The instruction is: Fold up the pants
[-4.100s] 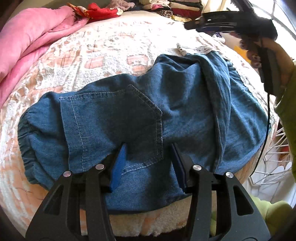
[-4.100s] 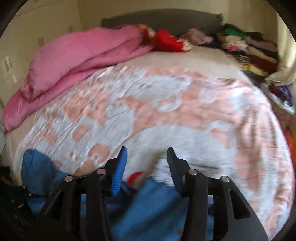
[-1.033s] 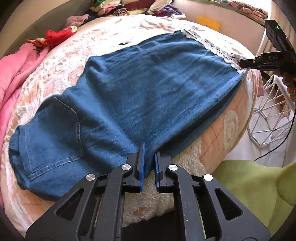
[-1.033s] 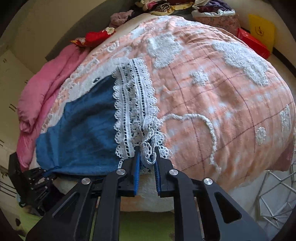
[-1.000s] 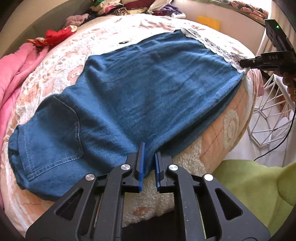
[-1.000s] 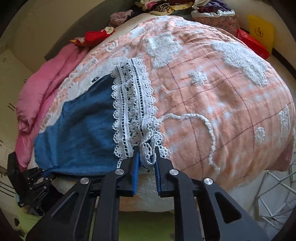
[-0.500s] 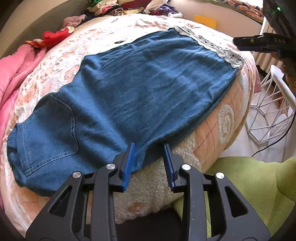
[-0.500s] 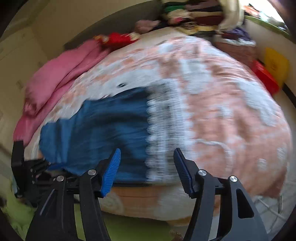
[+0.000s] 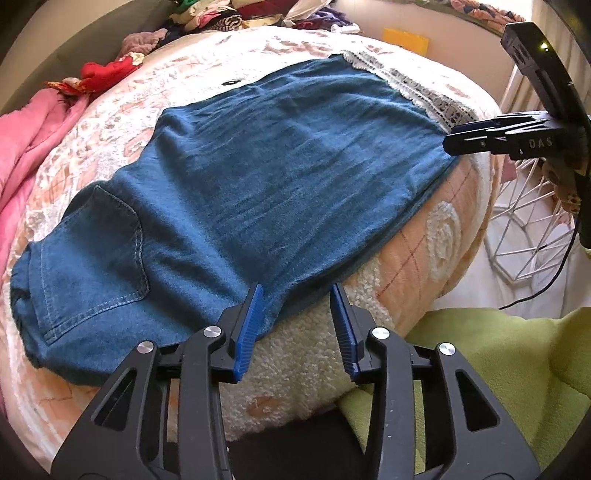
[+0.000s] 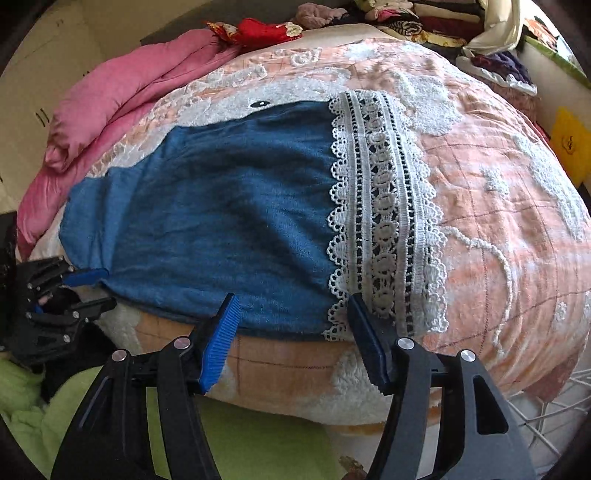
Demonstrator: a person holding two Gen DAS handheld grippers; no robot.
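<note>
Blue denim pants (image 9: pixel 258 177) lie flat along the bed, folded lengthwise. The back pocket (image 9: pixel 96 266) is at the left and the white lace hem (image 9: pixel 424 92) at the far right. My left gripper (image 9: pixel 297 299) is open and empty at the pants' near edge. In the right wrist view the pants (image 10: pixel 221 221) and lace hem (image 10: pixel 384 214) lie spread out. My right gripper (image 10: pixel 291 306) is open and empty at the near hem corner. It also shows in the left wrist view (image 9: pixel 476 138).
The bed has a peach and white fluffy cover (image 10: pixel 498 184). A pink duvet (image 10: pixel 122 92) lies at the far side. Piled clothes (image 9: pixel 229 14) sit at the bed's head. A white wire basket (image 9: pixel 528 229) stands beside the bed. Green fabric (image 9: pixel 498 362) is below.
Both grippers were shut on the pants' near edge a second ago; they have opened, let go and drawn back slightly. The pants lie flat.
</note>
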